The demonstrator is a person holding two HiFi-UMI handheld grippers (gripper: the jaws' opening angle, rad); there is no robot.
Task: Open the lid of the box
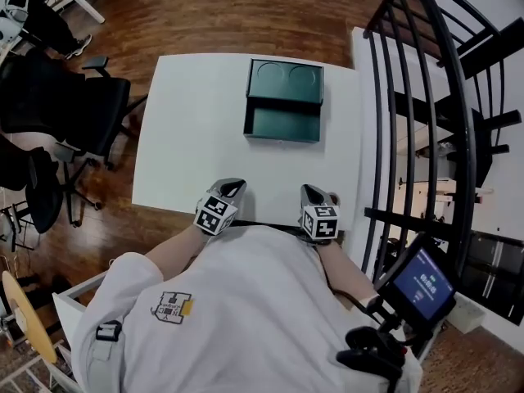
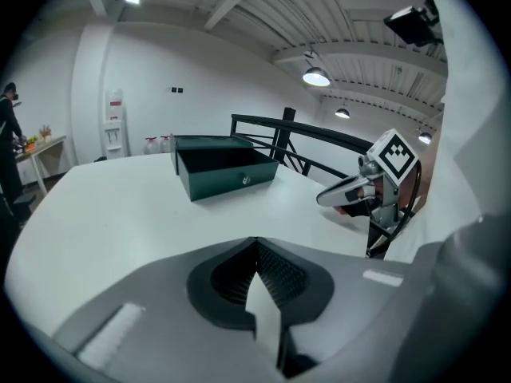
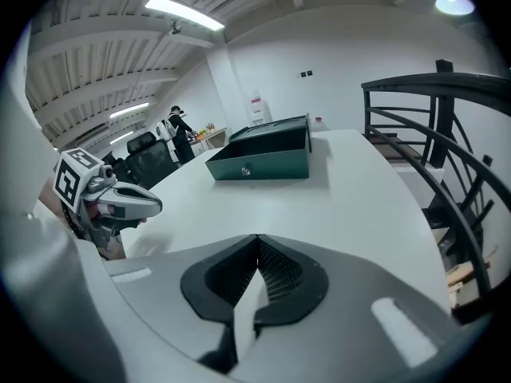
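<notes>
Box: dark green box (image 1: 282, 124) sits on the far half of your white table (image 1: 188, 137), well apart from both grippers.
Lid: lid (image 1: 286, 81) is swung open behind the box body; inner face shows w/ two round recesses.
L side: your left gripper (image 1: 232, 187) is at the near table edge, jaws pressed together, nothing btwn them.
R side: your right gripper (image 1: 310, 192) is beside it, also at the near edge, jaws together and empty.

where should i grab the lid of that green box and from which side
Probably the lid's free long edge, opposite the hinge, near its middle. The lid is a thin panel already standing open and leaning back behind the box, so one jaw fits on each face. Come from the near side, reaching over the open tray.
</notes>
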